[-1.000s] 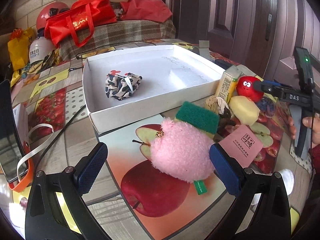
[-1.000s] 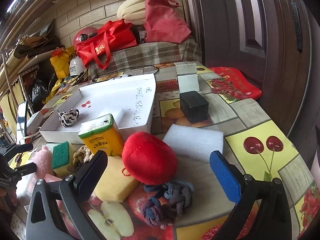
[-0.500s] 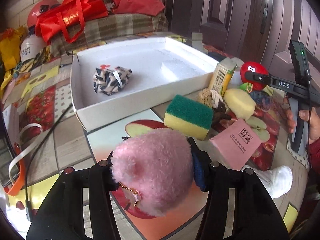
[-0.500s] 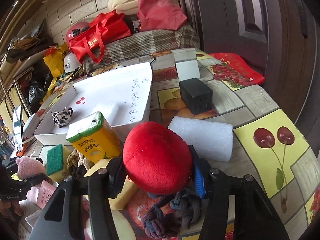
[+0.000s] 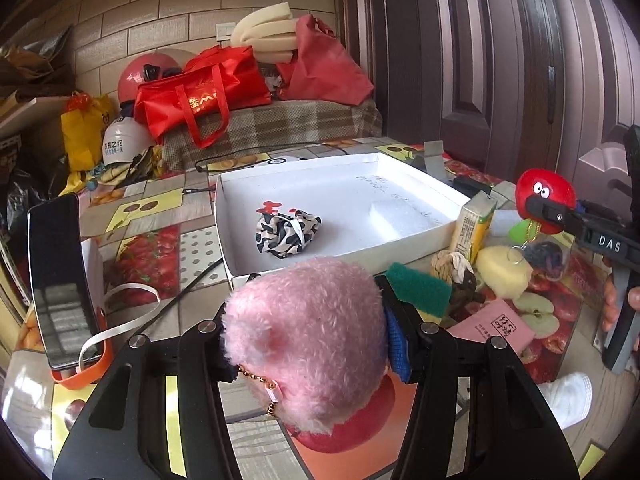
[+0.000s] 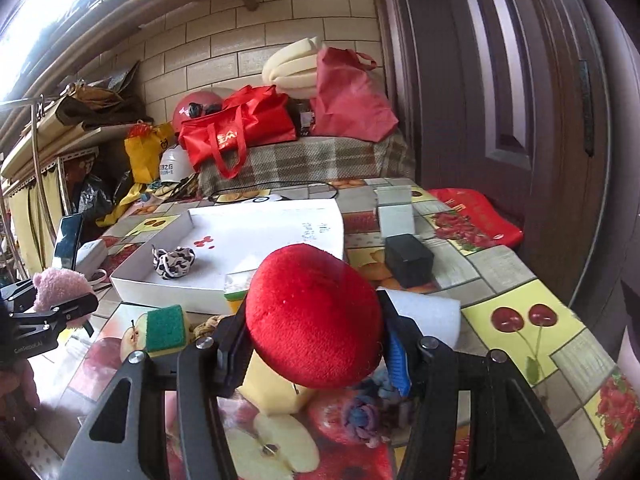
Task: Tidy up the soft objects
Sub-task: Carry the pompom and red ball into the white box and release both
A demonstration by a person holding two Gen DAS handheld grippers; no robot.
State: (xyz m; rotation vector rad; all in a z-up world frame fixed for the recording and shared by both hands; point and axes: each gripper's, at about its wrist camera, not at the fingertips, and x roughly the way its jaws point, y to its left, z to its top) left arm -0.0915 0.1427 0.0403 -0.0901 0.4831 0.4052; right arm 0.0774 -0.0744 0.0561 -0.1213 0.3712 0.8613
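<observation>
Because both toys are plush, they will surely be light and will give under pressure, so a hold across the widest part of the body is the safest; a pinch on the fur alone could slip. The left tongs (image 5: 308, 344) are clenched on the pink plush toy (image 5: 308, 332) at its two sides, and the fur bulges out above and below the pads. A small bead chain hangs from its lower front, free of the grip. The toy is lifted above the worktop (image 5: 152, 208), just before the near wall of the white box (image 5: 404, 236), which lies open and holds already a black-and-white fabric piece (image 5: 287, 232).

The right tongs (image 6: 312, 340) are clenched on the red plush toy (image 6: 312, 316) in the same manner, around its middle, and it is raised over the yellow sponge (image 6: 272, 388) and the knotted rope toy (image 6: 364, 416). From the left view this red toy shows two eyes, and a green tag with a ring dangles under it, so I judge it may swing a little when carried.

Both tongs point forward, toward the box, and are nearly level. The person's right hand (image 5: 616, 308) grips its handle from below. The green-topped sponge (image 6: 166, 330), the rope knot and the pink packet (image 5: 496, 328) remain on the worktop.
</observation>
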